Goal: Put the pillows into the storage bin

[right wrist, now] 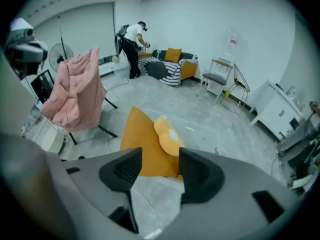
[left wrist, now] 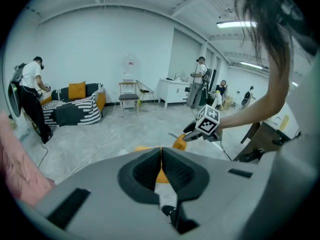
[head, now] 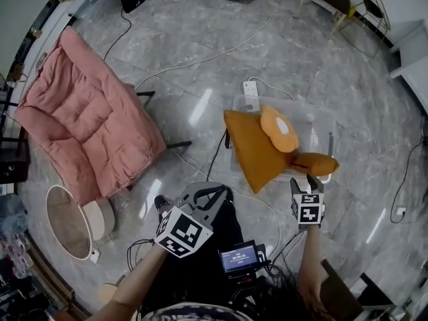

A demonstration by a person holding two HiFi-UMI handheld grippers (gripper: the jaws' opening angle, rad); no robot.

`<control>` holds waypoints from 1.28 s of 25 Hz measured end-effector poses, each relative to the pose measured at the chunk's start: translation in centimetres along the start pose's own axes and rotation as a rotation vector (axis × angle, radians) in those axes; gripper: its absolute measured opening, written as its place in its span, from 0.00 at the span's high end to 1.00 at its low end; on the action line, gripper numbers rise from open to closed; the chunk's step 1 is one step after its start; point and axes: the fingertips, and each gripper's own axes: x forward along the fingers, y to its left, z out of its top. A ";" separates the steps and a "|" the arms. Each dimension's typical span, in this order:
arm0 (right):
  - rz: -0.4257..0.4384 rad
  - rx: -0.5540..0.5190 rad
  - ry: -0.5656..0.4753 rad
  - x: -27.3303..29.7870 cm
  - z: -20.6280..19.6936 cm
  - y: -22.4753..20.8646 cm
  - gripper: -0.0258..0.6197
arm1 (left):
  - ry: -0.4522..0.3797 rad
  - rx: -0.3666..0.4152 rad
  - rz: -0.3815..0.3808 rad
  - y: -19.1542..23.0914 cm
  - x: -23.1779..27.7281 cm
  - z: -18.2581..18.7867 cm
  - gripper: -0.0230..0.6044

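Looks like we're at the tidying-up part of the loading step. The clear storage bin [head: 315, 116] sits on the floor ahead of both grippers, and the orange stuff is already in or on it. The big square pillow [head: 254, 154] stands on edge dead ahead of the right gripper [head: 309, 179], and I think its near corner pokes out over the bin's rim. The round pillow [head: 279, 129] with the white patch leans on its far side. A third, long orange pillow [head: 317, 163] lies just beyond the right gripper's tips at the bin's near corner, and I can't tell whether it's fully inside. The right gripper view shows its jaws part-way spread with nothing pinched, just the pillow and floor through the gap. The left gripper [head: 212, 192] hangs back, well short of the bin, with its jaws pressed together and empty. My guess for the next move: come back down with the right gripper and nudge or re-grab the square pillow near its overhanging corner so it drops flat. Soft fabric, so grab a decent fold.
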 end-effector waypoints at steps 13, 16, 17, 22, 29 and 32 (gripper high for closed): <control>0.338 -0.086 -0.243 -8.4 11.3 15.5 0.63 | -0.007 -0.177 0.159 -2.2 -8.9 -3.2 0.94; 0.420 -0.159 -0.258 -9.9 12.5 19.9 0.64 | -0.024 -0.266 0.247 -1.4 -11.8 -5.5 0.94; 0.444 -0.186 -0.261 -10.3 12.9 21.5 0.65 | -0.036 -0.298 0.280 -1.1 -13.0 -6.2 0.94; 0.554 -0.334 -0.282 -12.6 13.6 28.8 0.65 | -0.089 -0.406 0.445 -1.1 -18.9 -9.7 0.94; 0.691 -0.442 -0.345 -19.2 12.4 37.9 0.69 | -0.152 -0.513 0.629 -6.2 -27.7 -15.4 0.94; 0.755 -0.457 -0.392 -23.4 10.9 41.2 0.75 | -0.163 -0.552 0.682 -10.1 -31.0 -18.3 0.94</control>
